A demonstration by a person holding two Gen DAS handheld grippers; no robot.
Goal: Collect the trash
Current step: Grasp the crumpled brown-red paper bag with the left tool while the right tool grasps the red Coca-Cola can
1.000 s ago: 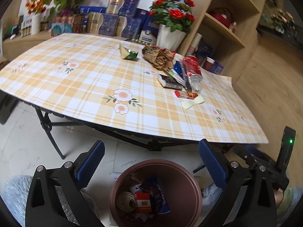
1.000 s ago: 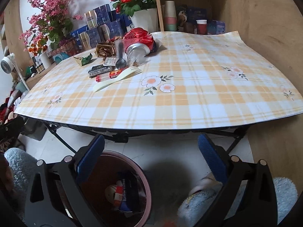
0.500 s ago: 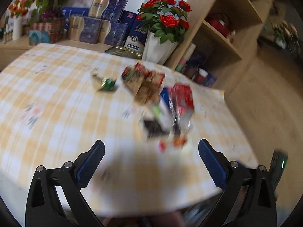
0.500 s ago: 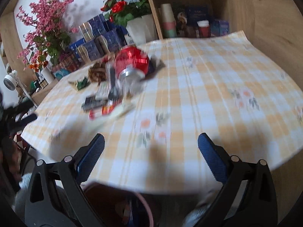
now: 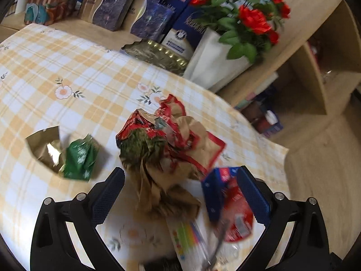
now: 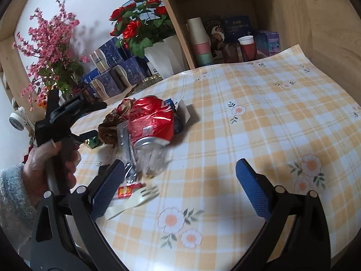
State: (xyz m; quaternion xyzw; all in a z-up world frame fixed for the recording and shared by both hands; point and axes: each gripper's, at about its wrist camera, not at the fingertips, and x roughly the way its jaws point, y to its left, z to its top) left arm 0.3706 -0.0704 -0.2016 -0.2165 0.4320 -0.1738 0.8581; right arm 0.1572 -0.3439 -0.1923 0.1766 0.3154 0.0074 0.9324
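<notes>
A crumpled brown and red paper bag (image 5: 167, 144) lies on the checked table, just ahead of my open, empty left gripper (image 5: 180, 194). A green and gold wrapper (image 5: 74, 155) lies to its left. A blue packet (image 5: 214, 185) and a crushed red can (image 5: 237, 214) sit by the right finger. In the right wrist view the red can (image 6: 151, 119) lies on a clear plastic cup (image 6: 149, 160), with a pale plastic fork (image 6: 135, 201) and a small red packet (image 6: 127, 190) close to the left finger of my open, empty right gripper (image 6: 180, 194).
A white vase of red roses (image 5: 225, 52) and blue gift boxes (image 5: 126, 6) stand behind the table. Wooden shelves with paper cups (image 6: 200, 43) are at the far right. The person's hand on the left gripper handle (image 6: 56, 149) shows at the left of the right wrist view.
Both grippers rose from over the brown bin on the floor and moved over the table, close to the trash pile. The bin has left both views.
</notes>
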